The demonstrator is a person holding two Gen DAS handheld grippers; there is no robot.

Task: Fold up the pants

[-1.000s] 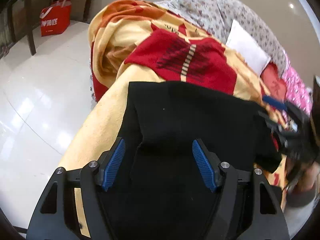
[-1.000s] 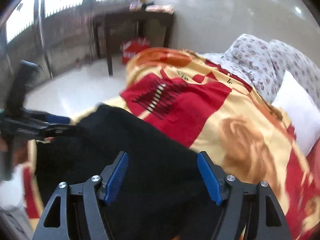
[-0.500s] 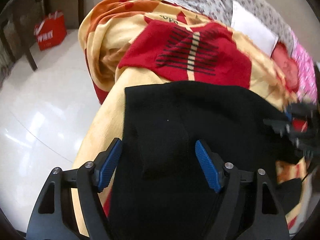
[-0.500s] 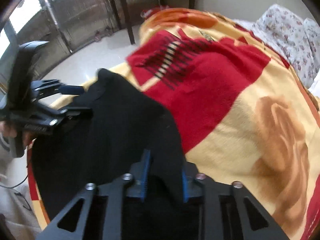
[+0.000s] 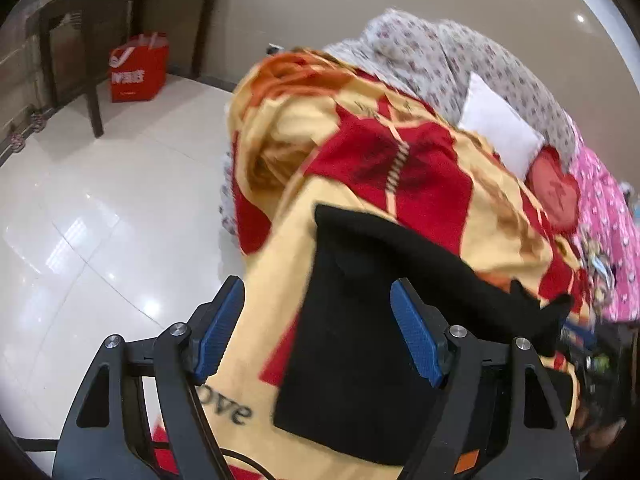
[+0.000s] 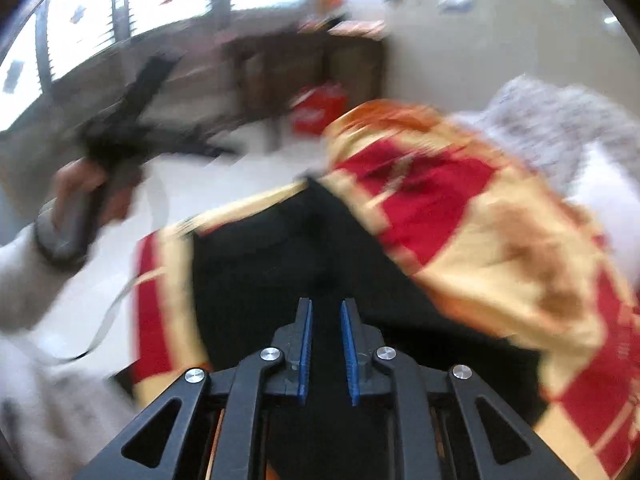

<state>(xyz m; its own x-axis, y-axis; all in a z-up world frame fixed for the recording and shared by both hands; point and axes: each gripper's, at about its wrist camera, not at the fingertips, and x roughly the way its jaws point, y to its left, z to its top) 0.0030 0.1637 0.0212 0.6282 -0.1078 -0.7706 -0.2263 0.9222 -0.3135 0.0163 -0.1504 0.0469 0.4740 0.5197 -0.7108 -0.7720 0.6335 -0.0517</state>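
Black pants [image 5: 360, 320] lie on a yellow and red blanket [image 5: 276, 264] on a bed. My left gripper [image 5: 316, 292] hangs open above the pants' left edge, one pad over the blanket and one over the cloth, gripping nothing. My right gripper [image 6: 326, 308] has its blue pads drawn close with black pants [image 6: 280, 248] cloth between them, and its jaws are easing open. In the left wrist view the pants' right corner is pulled up toward the blurred right gripper [image 5: 592, 344]. The right wrist view shows the left gripper [image 6: 120, 128] raised in a hand [image 6: 80, 192].
White tiled floor [image 5: 100, 220] runs along the bed's left side. A red bag [image 5: 138, 68] stands by a dark wooden table [image 5: 120, 8]. Floral bedding [image 5: 440, 52], a white pillow [image 5: 496, 128] and pink fabric [image 5: 608, 232] lie at the far end. A light sleeve [image 6: 24, 280] is at the left.
The right gripper closed on the pants and pulled them back. The left gripper stayed open and shifted left and up, from over the pants' middle to their left edge.
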